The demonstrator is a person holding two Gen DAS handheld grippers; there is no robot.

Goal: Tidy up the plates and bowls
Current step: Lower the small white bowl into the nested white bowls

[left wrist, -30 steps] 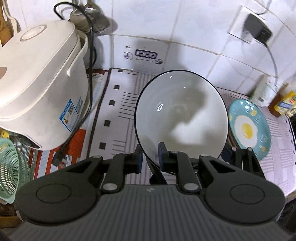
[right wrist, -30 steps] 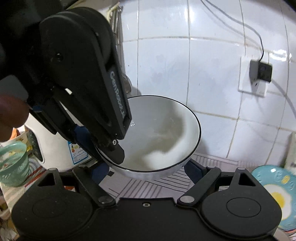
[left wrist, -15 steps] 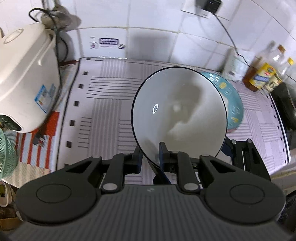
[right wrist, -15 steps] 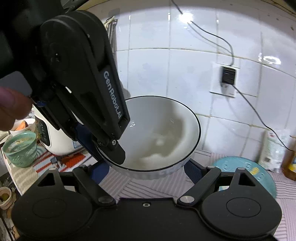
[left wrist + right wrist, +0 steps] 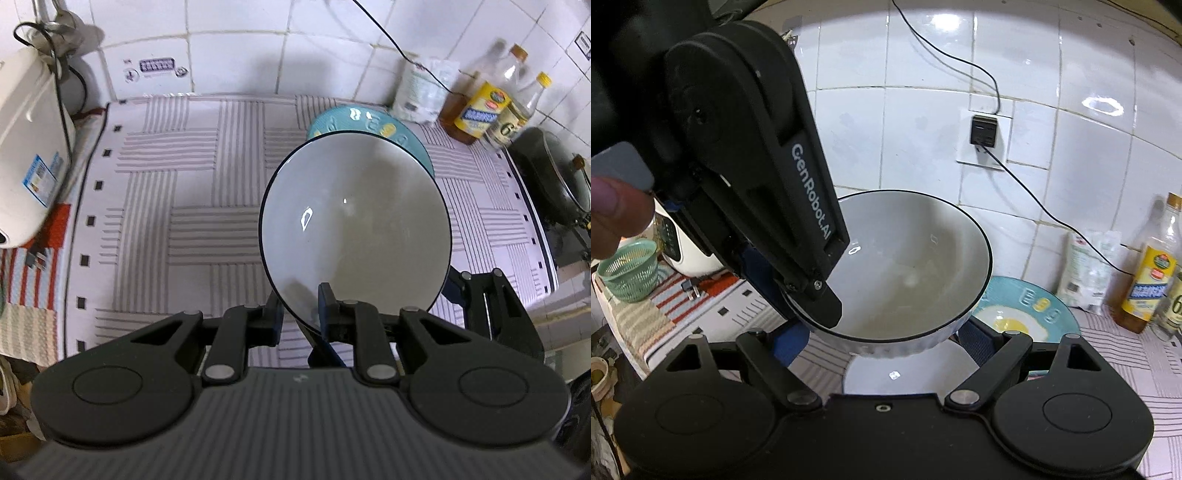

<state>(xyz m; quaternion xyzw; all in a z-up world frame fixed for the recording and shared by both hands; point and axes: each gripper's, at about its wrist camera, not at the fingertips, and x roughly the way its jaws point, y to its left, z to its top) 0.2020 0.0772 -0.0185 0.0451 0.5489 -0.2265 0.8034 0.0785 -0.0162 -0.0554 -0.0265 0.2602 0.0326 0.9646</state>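
Note:
A white bowl with a dark rim (image 5: 354,229) (image 5: 908,273) hangs in the air above the striped mat. My left gripper (image 5: 300,317) is shut on the bowl's near rim; it shows from the side in the right wrist view (image 5: 812,295). My right gripper (image 5: 882,339) is open, its blue pads either side of the bowl's base, apart from it. A blue plate with a fried-egg print (image 5: 369,118) (image 5: 1023,317) lies on the mat behind the bowl. Another white dish (image 5: 905,376) lies below the bowl.
A white rice cooker (image 5: 26,155) stands at the left with its cord. Oil bottles (image 5: 487,107) and a white bag (image 5: 421,92) stand by the tiled wall at the right. A dark wok (image 5: 554,177) sits far right. A green basket (image 5: 628,273) stands left.
Both grippers and the bowl have moved right along the counter, away from the rice cooker, toward the blue plate. The grip on the bowl is unchanged.

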